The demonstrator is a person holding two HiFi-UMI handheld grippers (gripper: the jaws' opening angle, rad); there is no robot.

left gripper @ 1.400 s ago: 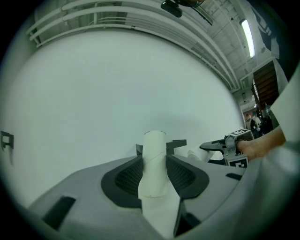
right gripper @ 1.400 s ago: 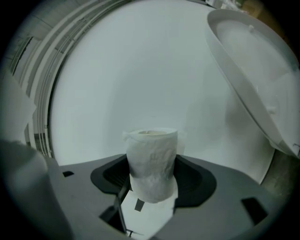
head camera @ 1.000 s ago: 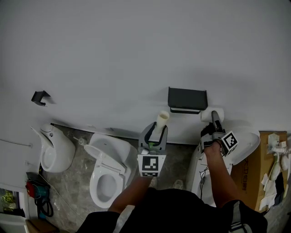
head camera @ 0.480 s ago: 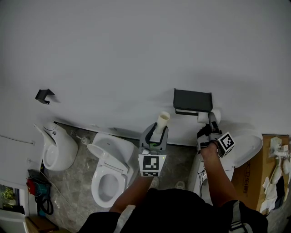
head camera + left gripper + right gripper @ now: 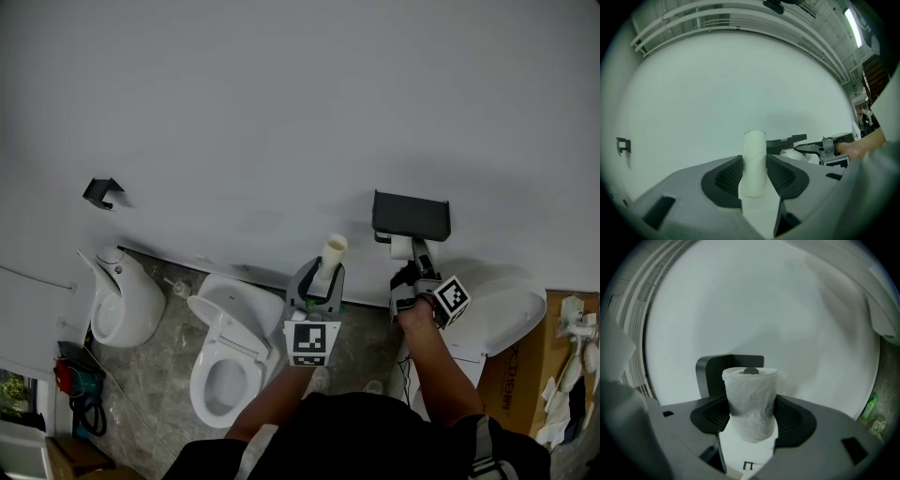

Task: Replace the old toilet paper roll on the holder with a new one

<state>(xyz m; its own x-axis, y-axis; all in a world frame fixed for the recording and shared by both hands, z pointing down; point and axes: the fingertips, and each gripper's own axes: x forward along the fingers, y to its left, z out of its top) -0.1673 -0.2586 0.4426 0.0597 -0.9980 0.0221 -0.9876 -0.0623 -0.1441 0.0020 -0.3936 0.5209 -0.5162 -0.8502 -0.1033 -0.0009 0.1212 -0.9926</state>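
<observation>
- The left gripper (image 5: 317, 289) sits at lower centre of the head view, its jaws pinching a bare cardboard tube (image 5: 753, 161) by its lower half.
- The tube stands upright and rises above the jaw tips against the white wall.
- The right gripper (image 5: 413, 265) is right of centre, its jaws closed on a full white roll (image 5: 751, 404), gripped on both sides with the paper slightly crumpled.
- The roll is just under the left end of the black holder (image 5: 411, 215) on the wall. In the right gripper view the holder stands directly behind it.
- A dark round spot shows at the roll's top end. Whether the roll is already on the holder's bar cannot be told.
- The tube is well left of the holder, clear of it.
- A toilet (image 5: 228, 349) with its lid up stands on the grey floor at lower left, and a small black hook (image 5: 101, 192) is on the wall at far left.
</observation>
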